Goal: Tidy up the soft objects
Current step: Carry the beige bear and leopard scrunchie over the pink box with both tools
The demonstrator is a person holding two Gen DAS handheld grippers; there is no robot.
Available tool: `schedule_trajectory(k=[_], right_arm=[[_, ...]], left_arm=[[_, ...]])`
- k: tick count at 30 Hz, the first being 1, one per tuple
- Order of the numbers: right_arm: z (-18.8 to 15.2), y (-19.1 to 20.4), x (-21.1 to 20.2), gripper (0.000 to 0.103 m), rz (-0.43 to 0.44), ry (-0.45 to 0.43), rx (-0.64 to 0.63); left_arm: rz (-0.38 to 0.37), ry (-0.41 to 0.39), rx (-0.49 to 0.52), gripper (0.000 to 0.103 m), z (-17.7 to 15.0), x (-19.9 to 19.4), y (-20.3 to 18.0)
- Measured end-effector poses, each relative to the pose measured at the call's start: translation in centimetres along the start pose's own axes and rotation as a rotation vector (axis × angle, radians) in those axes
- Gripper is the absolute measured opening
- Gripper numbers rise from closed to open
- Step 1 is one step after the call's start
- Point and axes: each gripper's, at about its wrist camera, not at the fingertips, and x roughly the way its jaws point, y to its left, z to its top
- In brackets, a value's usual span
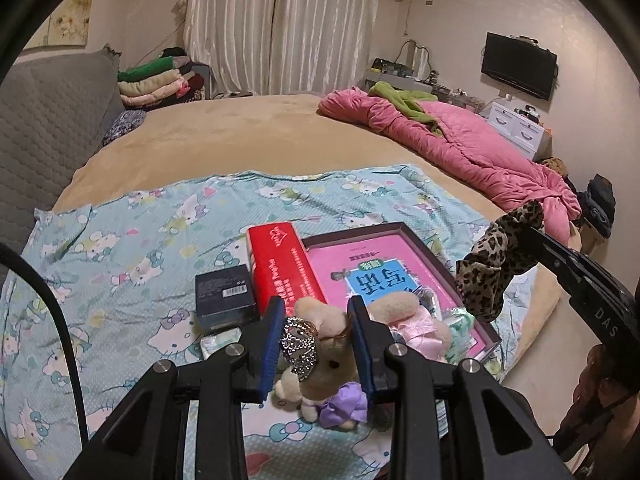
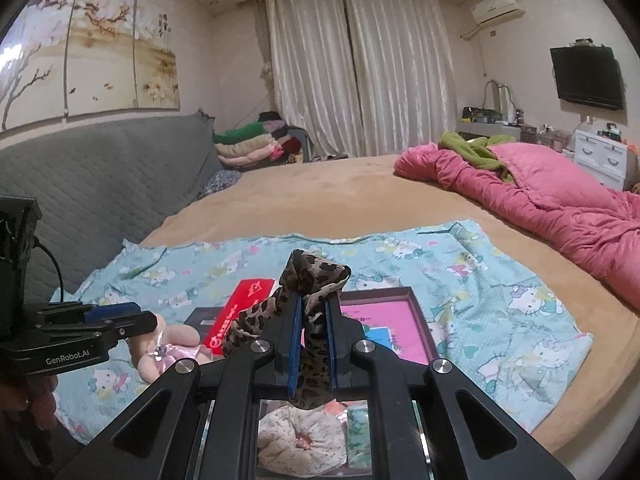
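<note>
Two hand-held grippers above a bed [image 1: 248,136] spread with a cartoon-print blue sheet [image 1: 120,248]. The left gripper [image 1: 316,312] is clamped on a beige plush rabbit [image 1: 324,356], its blue pads pressing the toy's sides; a sequinned ornament [image 1: 298,346] hangs at the rabbit's head and a purple bow [image 1: 344,402] at its lower body. The right gripper [image 2: 313,312] has its jaws together on a leopard-print scrunchie [image 2: 316,280], the fabric bunching above the fingertips and trailing down between them. On the sheet beneath lie a red box [image 1: 280,264], a small black box [image 1: 224,294] just beside it, and a dark-rimmed tray [image 1: 360,232] holding a pink book [image 1: 372,268]. A pink quilt [image 1: 472,148] lies at the far right edge of the bed.
</note>
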Motion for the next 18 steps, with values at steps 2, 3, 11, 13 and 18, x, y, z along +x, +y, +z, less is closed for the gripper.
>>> schedule_trajectory(k=[2, 3, 11, 13, 18], right_arm=[[0.1, -0.4, -0.1, 0.011, -0.007, -0.001, 0.006], [0.1, -0.7, -0.2, 0.011, -0.013, -0.001, 0.011], [-0.6, -3.2, -0.1, 0.011, -0.059, 0.005, 0.056], [-0.8, -3.9, 0.0, 0.011, -0.064, 0.010, 0.073], [-1.4, -5.3, 0.2, 0.011, -0.080, 0.016, 0.104]], left_arm=[[-0.004, 0.003, 0.008, 0.032, 0.3, 0.3, -0.5], [-0.005, 0.004, 0.011, 0.032, 0.3, 0.4, -0.7], [-0.020, 0.043, 0.040, 0.032, 0.2, 2.7, -2.4], [-0.024, 0.053, 0.045, 0.033, 0.1, 3.2, -2.9], [-0.028, 0.074, 0.059, 0.033, 0.1, 4.6, -4.0]])
